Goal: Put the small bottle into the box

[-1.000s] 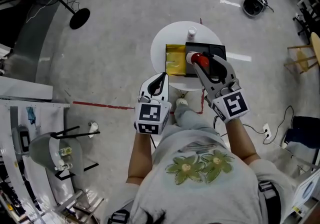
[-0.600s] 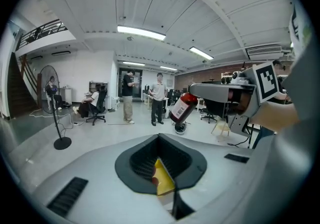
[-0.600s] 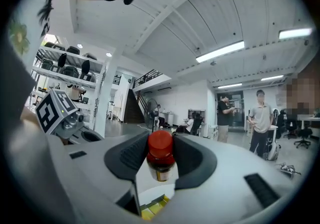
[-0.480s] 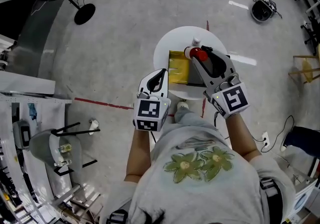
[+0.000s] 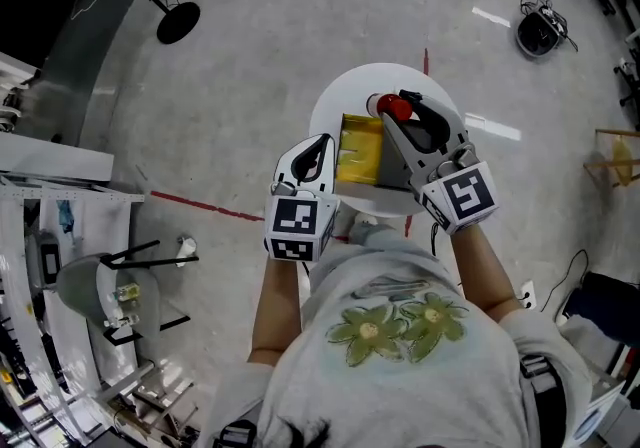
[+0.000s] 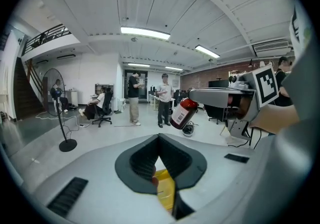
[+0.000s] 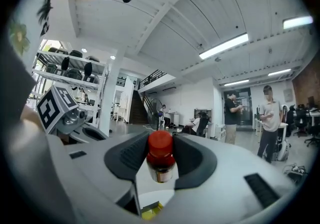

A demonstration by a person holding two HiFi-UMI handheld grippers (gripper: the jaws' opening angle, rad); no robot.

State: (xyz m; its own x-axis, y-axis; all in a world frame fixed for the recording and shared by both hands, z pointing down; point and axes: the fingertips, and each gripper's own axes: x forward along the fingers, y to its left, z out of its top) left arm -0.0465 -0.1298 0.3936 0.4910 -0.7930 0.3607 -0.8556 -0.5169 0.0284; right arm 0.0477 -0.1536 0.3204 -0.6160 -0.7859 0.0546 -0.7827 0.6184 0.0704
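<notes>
Head view first: the small bottle (image 5: 391, 108), red cap showing, is pinched in the right gripper (image 5: 396, 113) above the round white table (image 5: 335, 101). The box (image 5: 358, 148) is seen just below-left of that claw, yellow side showing, its dark part largely covered by the gripper. Whether the bottle is over the box itself cannot be judged from this angle. The left gripper (image 5: 318, 158) is held at the box's near left edge, apart from the bottle.

Left gripper view: the jaws are pressed together at their tips with nothing caught between them. A yellow strip of the box (image 6: 165, 188) is glimpsed beneath them. Up to the right, the bottle (image 6: 183, 113) is seen tilted in the right gripper (image 6: 192, 99).

Right gripper view: the jaws are clamped on the bottle (image 7: 160, 160) just under its cap. The table (image 7: 150, 199) and a yellow box corner (image 7: 150, 212) are seen below the claw, the left gripper (image 7: 90, 132) off to its left.
</notes>
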